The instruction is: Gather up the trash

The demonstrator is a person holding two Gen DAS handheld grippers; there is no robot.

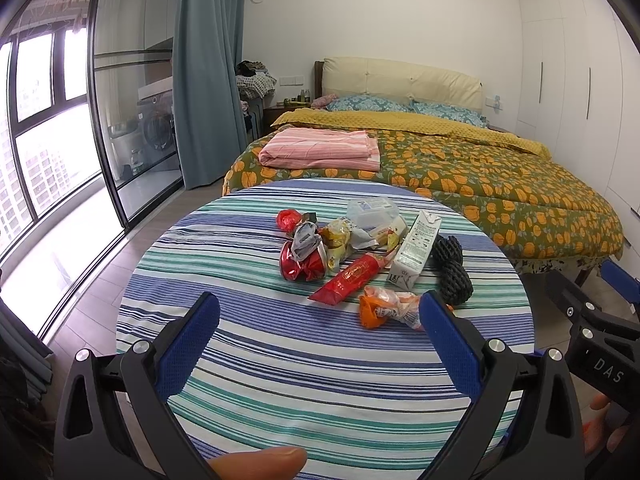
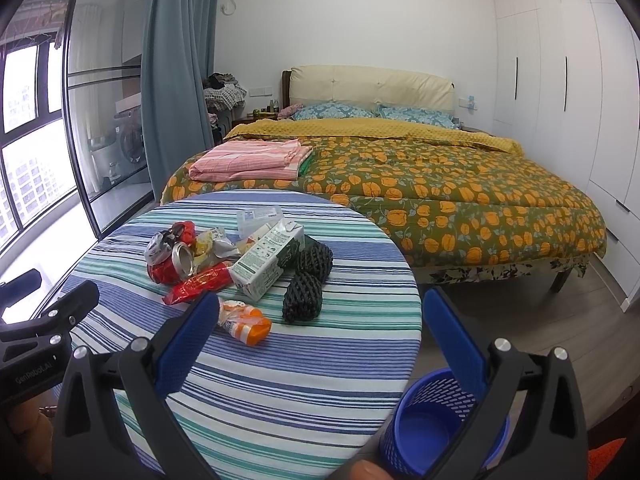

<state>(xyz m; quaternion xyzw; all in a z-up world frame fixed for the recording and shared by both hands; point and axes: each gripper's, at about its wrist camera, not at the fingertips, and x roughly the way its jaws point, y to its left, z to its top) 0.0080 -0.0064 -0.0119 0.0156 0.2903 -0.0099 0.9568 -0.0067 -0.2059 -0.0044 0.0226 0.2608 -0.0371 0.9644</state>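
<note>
A pile of trash lies on the round striped table [image 1: 280, 360] [image 2: 280, 380]: a crushed red can [image 1: 300, 266] [image 2: 176, 266], a red wrapper [image 1: 348, 280] [image 2: 198, 286], a white carton [image 1: 414, 252] [image 2: 266, 258], an orange wrapper [image 1: 384, 308] [image 2: 244, 320], black foam netting [image 1: 452, 276] [image 2: 302, 296] and a clear plastic box [image 1: 370, 210]. My left gripper [image 1: 320, 312] hovers open in front of the pile, empty. My right gripper [image 2: 320, 312] is open and empty too, over the table's right edge. A blue mesh bin [image 2: 432, 424] stands on the floor below it.
A bed [image 1: 460, 168] with a floral quilt and a folded pink blanket [image 1: 320, 148] lies behind the table. A glass sliding door [image 1: 132, 120] and blue curtain [image 1: 208, 72] are at left, white wardrobes [image 2: 560, 80] at right. A fingertip [image 1: 260, 460] shows at the bottom.
</note>
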